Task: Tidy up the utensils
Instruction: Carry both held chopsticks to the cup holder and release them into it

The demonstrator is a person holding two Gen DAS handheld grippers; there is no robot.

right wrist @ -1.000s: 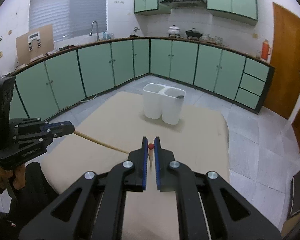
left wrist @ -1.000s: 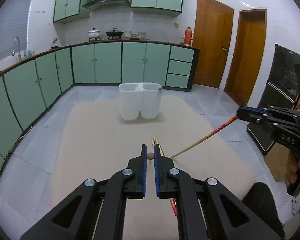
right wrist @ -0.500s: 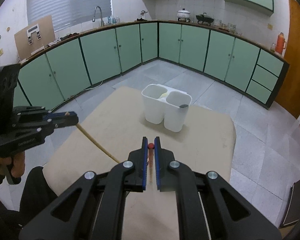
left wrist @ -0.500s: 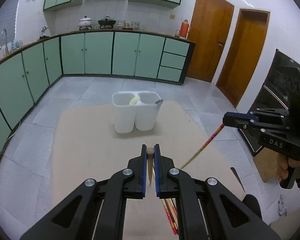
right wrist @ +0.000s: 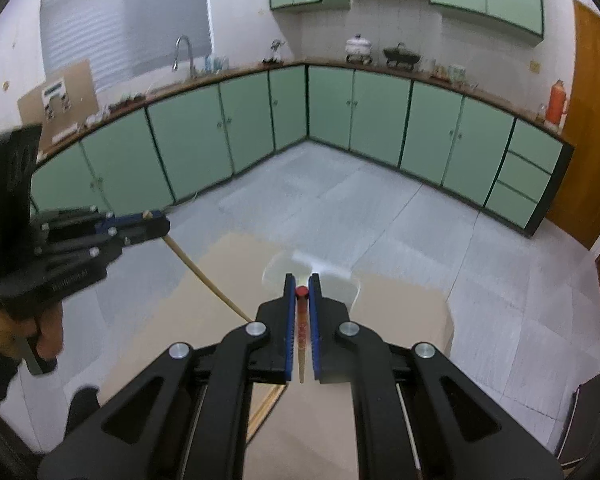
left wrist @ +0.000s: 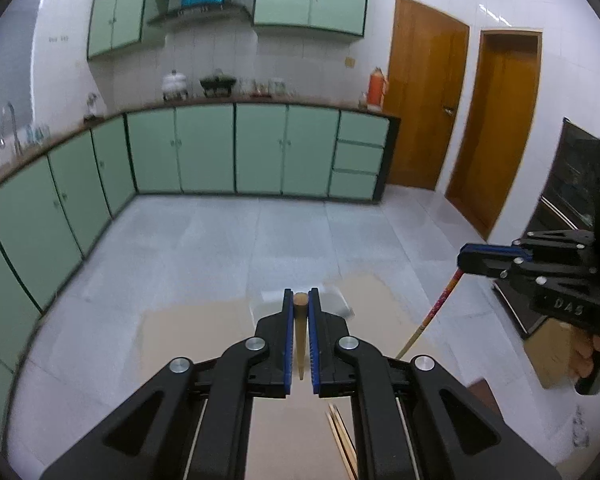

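My left gripper is shut on a plain wooden chopstick that hangs down from its jaws. My right gripper is shut on a red-patterned chopstick, also hanging down. Both are lifted above the beige table. The white two-compartment holder is blurred and mostly hidden behind the left gripper's fingertips; it also shows in the right wrist view. The right gripper with its red chopstick appears at the right of the left wrist view. The left gripper appears at the left of the right wrist view.
More chopsticks lie on the table below the left gripper. Green kitchen cabinets line the far walls. A dark appliance stands at the right, with wooden doors behind.
Both grippers have risen and tilted upward with their chopsticks. The holder has dropped low in both views and is now blurred behind the fingertips.
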